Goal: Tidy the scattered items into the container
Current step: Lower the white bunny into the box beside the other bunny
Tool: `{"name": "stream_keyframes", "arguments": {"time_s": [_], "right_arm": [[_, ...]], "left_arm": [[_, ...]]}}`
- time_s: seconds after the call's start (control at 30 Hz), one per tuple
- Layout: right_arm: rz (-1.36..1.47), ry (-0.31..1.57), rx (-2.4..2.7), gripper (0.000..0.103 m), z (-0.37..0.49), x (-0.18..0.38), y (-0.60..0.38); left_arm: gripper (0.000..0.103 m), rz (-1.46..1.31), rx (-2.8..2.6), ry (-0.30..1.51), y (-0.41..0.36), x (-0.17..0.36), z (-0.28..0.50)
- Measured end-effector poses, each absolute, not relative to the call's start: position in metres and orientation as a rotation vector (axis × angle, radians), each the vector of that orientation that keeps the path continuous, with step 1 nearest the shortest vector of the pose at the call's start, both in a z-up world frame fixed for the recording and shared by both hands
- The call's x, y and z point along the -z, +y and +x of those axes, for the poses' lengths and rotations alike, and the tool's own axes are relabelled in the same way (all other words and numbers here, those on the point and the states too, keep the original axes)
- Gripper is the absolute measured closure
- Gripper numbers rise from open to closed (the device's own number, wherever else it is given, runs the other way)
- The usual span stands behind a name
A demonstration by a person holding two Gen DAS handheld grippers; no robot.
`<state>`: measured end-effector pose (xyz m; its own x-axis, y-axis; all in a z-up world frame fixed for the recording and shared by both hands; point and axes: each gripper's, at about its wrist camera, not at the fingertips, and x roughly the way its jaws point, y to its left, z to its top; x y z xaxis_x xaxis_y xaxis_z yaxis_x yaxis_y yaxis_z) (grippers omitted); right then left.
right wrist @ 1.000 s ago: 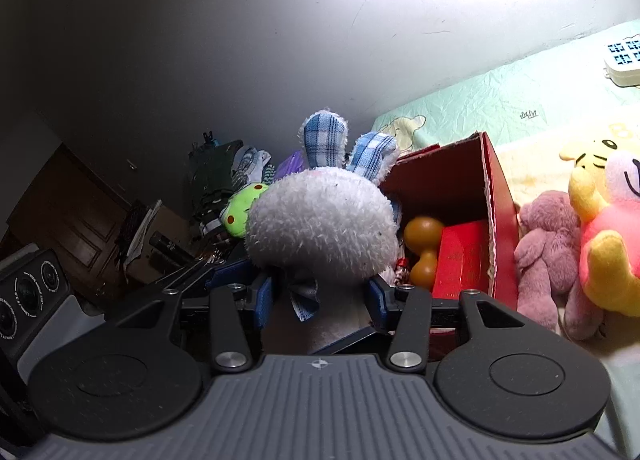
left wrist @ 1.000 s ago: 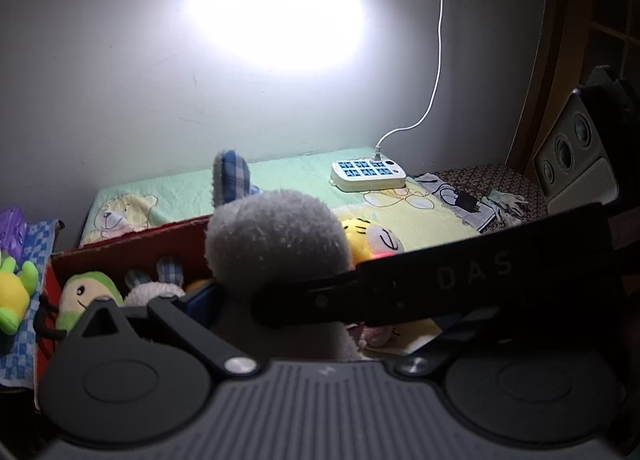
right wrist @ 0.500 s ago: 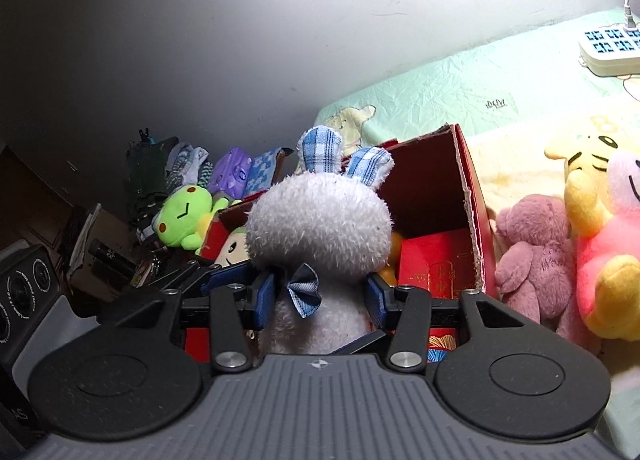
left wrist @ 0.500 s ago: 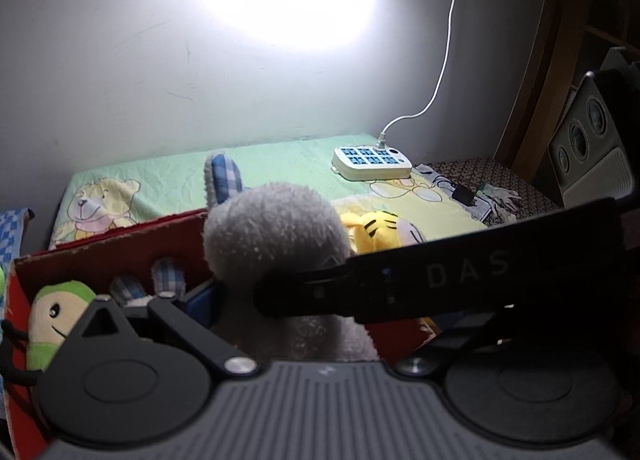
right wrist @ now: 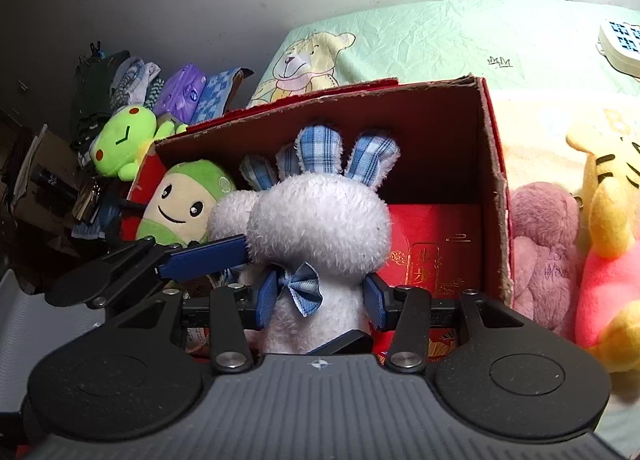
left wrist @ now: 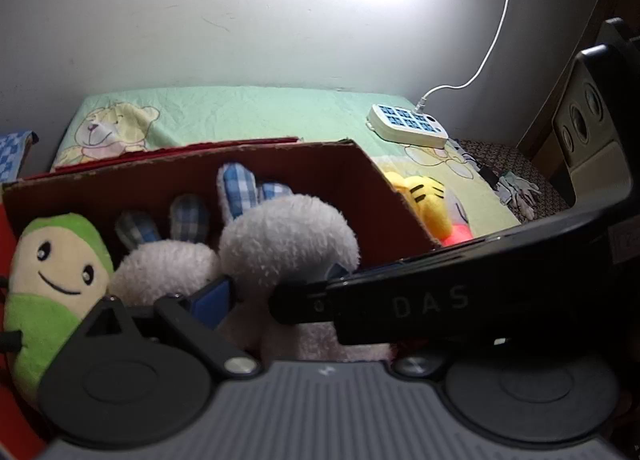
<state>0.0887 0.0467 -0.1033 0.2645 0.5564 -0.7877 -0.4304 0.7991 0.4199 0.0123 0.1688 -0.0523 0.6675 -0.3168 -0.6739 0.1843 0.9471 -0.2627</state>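
Between right fingers [right wrist: 374, 302] (pinched): rabbit [right wrist: 320, 220].

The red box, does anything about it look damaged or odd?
Yes. The red box has a ragged, frayed right edge where torn cardboard shows, and a loose flap stands up behind its back wall. Nothing has spilled.

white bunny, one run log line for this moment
white bunny | shut in right gripper | over red box | left gripper open beside head

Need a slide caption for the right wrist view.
Right tool grips white bunny over red box, left tool's finger alongside.
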Motion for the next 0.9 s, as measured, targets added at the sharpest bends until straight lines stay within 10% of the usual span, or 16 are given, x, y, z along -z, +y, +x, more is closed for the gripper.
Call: {"name": "stream_keyframes", "arguments": {"time_s": [0.9], "right_arm": [[0.108, 1.051, -0.626, 0.038, 0.082, 0.091, 0.048]], "left_arm": [[0.006, -0.177, 0.177, 0.851, 0.186, 0.067, 0.024]]}}
